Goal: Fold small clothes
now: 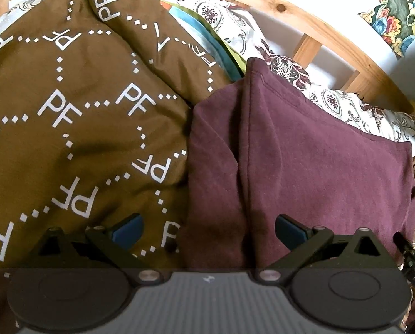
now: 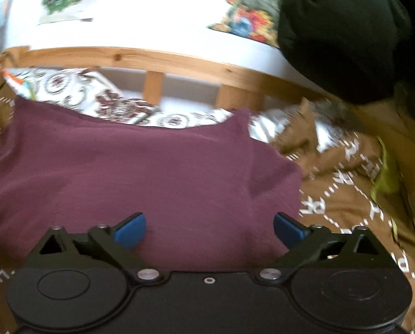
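On the brown bedspread point(image 1: 68, 139), one maroon garment point(image 1: 304, 167) lies beneath two wide-open grippers point(image 1: 209, 232) point(image 2: 209, 231).

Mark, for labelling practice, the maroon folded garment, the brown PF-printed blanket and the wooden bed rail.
maroon folded garment point(image 1: 304, 161), left wrist view, flat middle
brown PF-printed blanket point(image 1: 76, 128), left wrist view, centre
wooden bed rail point(image 2: 140, 57), right wrist view, top bar

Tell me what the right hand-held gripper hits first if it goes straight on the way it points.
Probably the flat maroon cotton garment lying on the brown printed bedspread: the right hand-held gripper is open and angled down over it, nothing between. Depth is unclear.
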Demonstrator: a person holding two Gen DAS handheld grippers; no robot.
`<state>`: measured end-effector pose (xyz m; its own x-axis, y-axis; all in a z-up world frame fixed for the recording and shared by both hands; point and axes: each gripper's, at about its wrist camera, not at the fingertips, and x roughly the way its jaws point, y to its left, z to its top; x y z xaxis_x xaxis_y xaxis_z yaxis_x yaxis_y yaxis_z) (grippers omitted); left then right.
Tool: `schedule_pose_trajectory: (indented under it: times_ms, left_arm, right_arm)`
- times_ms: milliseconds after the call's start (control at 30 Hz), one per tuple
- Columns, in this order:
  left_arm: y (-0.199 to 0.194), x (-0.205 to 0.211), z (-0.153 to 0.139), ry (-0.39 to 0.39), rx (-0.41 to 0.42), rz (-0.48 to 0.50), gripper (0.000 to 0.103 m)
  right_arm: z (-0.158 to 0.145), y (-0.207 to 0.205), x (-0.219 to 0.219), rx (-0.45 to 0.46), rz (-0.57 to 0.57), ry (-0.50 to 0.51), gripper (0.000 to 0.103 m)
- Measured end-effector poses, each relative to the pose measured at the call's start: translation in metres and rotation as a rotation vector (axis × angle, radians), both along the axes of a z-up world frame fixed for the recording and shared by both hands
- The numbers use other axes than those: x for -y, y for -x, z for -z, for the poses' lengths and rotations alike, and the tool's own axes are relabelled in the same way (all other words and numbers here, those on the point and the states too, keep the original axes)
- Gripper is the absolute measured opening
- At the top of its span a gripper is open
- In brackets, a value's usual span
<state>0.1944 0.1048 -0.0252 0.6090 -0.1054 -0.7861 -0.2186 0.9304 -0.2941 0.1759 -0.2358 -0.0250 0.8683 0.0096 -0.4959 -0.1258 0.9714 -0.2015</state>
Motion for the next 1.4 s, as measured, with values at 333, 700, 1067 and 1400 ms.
schedule_pose_trajectory:
  times_ms: [333,700,1067,1400]
  left_arm:
    - [-0.006,0.002,0.010,-0.008,-0.030,0.021,0.102]
    - [-0.016,0.011,0.021,-0.018,-0.051,0.048,0.102]
    - [-0.010,-0.003,0.016,0.072,-0.010,0.029,0.102]
    - [-0.020,0.012,0.029,0.043,-0.031,0.105,0.102]
  right_arm:
    - [0.014,-0.006,-0.049,-0.003,-0.151,0.046,0.102]
    - [0.041,-0.024,-0.071,-0.107,-0.155,0.035,0.102]
    - [0.060,-0.019,-0.062,-0.113,-0.131,-0.034,0.102]
    - [0.062,-0.018,-0.061,-0.108,-0.129,-0.038,0.102]
